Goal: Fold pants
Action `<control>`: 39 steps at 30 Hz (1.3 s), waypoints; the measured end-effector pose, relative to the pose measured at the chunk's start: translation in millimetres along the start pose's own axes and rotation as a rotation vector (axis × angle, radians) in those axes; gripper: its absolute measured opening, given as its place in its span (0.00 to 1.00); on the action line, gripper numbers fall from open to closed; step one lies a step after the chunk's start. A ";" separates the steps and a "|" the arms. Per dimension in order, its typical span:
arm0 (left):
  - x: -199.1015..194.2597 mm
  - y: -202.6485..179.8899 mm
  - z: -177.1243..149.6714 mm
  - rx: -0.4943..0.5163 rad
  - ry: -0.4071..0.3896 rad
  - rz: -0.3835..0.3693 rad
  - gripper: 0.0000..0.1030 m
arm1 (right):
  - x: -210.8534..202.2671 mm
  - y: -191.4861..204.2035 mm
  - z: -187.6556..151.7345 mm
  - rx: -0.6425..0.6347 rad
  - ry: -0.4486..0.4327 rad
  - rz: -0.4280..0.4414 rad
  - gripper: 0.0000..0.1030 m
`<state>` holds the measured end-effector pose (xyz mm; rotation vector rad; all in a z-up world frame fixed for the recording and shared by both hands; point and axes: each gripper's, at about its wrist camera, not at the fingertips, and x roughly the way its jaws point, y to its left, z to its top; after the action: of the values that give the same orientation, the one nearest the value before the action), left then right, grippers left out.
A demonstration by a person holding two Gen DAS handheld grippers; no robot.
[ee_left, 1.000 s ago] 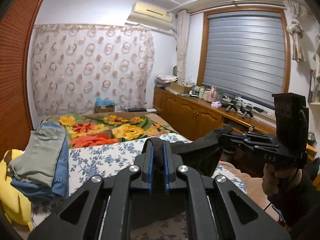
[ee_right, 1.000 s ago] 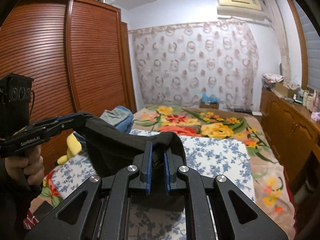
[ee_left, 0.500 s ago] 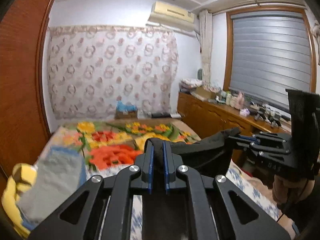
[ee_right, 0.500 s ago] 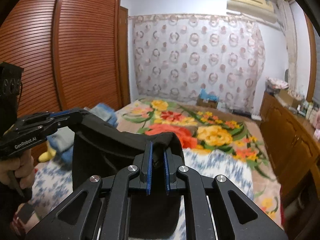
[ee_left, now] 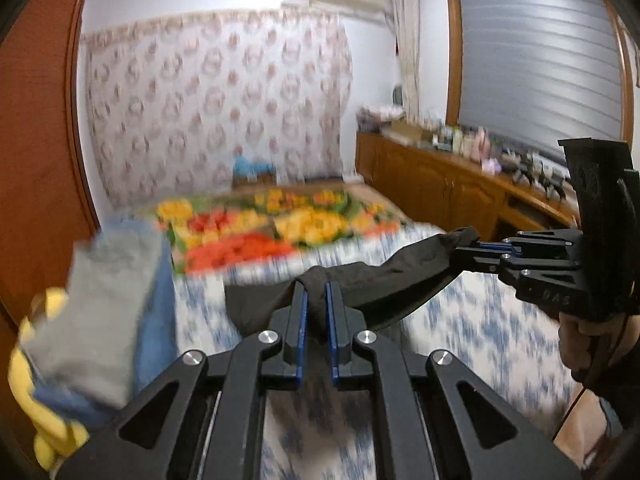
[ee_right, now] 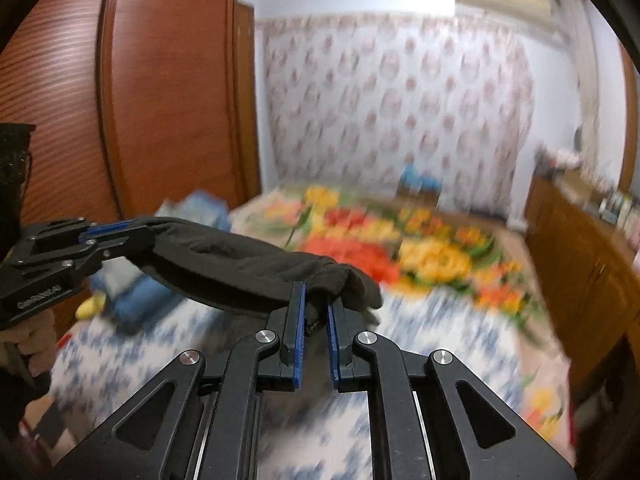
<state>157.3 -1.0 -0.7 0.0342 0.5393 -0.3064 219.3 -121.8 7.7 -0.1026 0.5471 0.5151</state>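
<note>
Black pants (ee_left: 384, 284) hang stretched between my two grippers above the blue-and-white floral sheet (ee_left: 480, 320). My left gripper (ee_left: 316, 300) is shut on one corner of the pants (ee_right: 224, 260), cloth bunched between its blue pads. My right gripper (ee_right: 316, 304) is shut on the other corner. In the left wrist view the right gripper (ee_left: 476, 246) shows at the right edge, held by a hand (ee_left: 580, 344). In the right wrist view the left gripper (ee_right: 100, 232) shows at the left. The lower part of the pants is hidden behind the gripper bodies.
A stack of folded clothes, grey on blue (ee_left: 108, 312), lies on the bed's left side beside a yellow item (ee_left: 28, 392). A flowered blanket (ee_left: 280, 228) covers the far half. A wooden cabinet (ee_left: 448, 188) runs along the right, a wardrobe (ee_right: 140, 100) along the left.
Both grippers have moved forward and down over the bed with the pants, which now hang lower and stretched wider. The background has become blurred with motion.
</note>
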 end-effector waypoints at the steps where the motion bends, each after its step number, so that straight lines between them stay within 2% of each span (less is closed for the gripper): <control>1: 0.7 -2.8 -16.8 0.000 0.030 -0.009 0.06 | 1.5 2.9 -15.6 0.010 0.027 0.013 0.07; 6: -10.9 -23.5 -69.4 -0.007 0.100 -0.046 0.06 | 0.6 18.6 -74.3 0.012 0.117 0.031 0.07; 16: -28.9 -42.5 -109.1 -0.039 0.154 -0.079 0.06 | -17.2 35.6 -131.6 0.068 0.199 0.062 0.08; 17: -28.1 -43.1 -113.1 -0.038 0.162 -0.075 0.06 | -16.9 35.2 -135.2 0.065 0.211 0.051 0.09; 20: -24.6 -41.5 -121.0 -0.046 0.183 -0.060 0.06 | -19.7 30.0 -149.2 0.089 0.240 0.034 0.22; 22: -22.9 -38.6 -126.2 -0.057 0.194 -0.056 0.06 | -24.5 26.7 -153.6 0.101 0.243 0.039 0.24; 24: -20.8 -36.7 -129.9 -0.065 0.203 -0.054 0.07 | -33.3 23.0 -157.0 0.109 0.232 0.035 0.34; 27: -17.6 -35.6 -134.8 -0.071 0.213 -0.051 0.07 | -40.8 17.8 -157.1 0.121 0.215 0.031 0.37; 39: -18.4 -32.9 -140.4 -0.087 0.204 -0.048 0.08 | -7.8 16.3 -154.0 0.199 0.215 0.027 0.37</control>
<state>62.3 -11.5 -110.3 -0.0320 0.7558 -0.3277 133.0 -146.1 -118.8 0.0402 0.8076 0.4759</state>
